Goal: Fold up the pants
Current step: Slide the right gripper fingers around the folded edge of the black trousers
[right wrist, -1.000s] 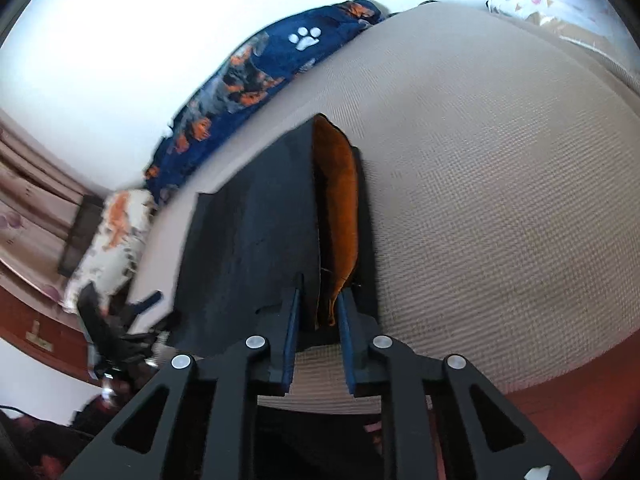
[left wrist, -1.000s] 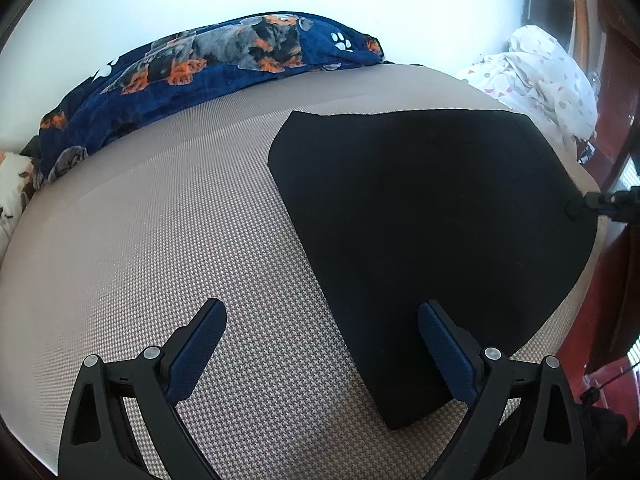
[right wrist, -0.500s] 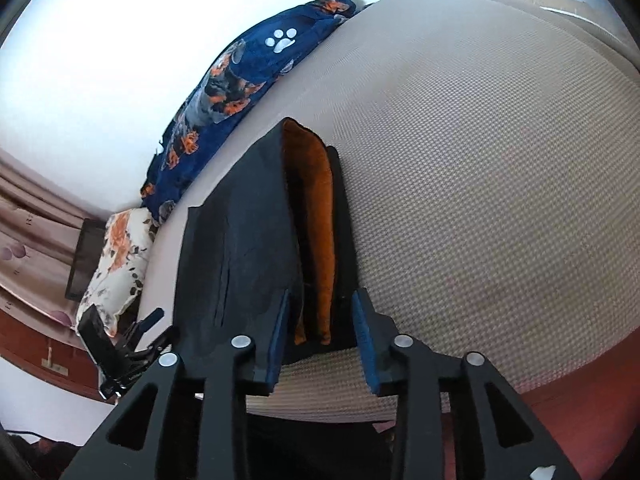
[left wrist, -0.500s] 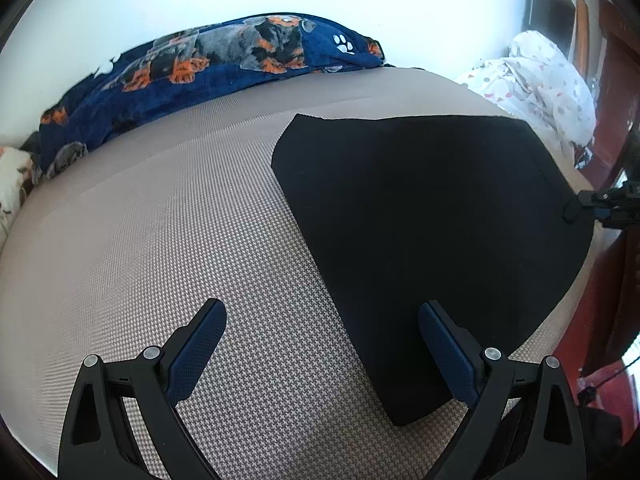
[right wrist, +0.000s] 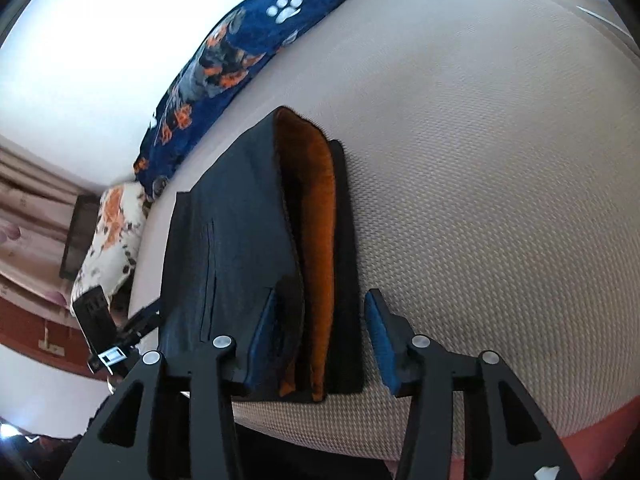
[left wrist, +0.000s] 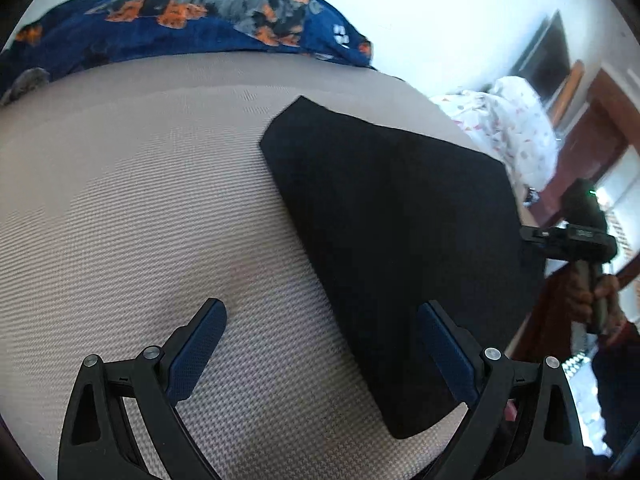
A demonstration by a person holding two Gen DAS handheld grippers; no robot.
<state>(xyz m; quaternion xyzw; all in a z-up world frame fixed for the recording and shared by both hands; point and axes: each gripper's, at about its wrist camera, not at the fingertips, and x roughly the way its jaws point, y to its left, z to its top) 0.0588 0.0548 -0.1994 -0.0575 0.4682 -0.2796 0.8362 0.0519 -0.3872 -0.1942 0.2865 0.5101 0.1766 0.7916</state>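
now the right gripper [right wrist: 320, 338] jaws, just opening, straddle the folded pants [right wrist: 256, 248] edge; left gripper [left wrist: 322, 344] wide open.

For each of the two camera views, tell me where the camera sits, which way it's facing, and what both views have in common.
Left wrist: sits on the left tongs, looking down across the beige bed at the folded black pants; shows its own open fingers, plus the right tongs and a hand.
Right wrist: sits on the right tongs, facing along the pants' orange-lined edge; jaws just opened, straddling it.
Shared: pants, bed, blue paw-print blanket.
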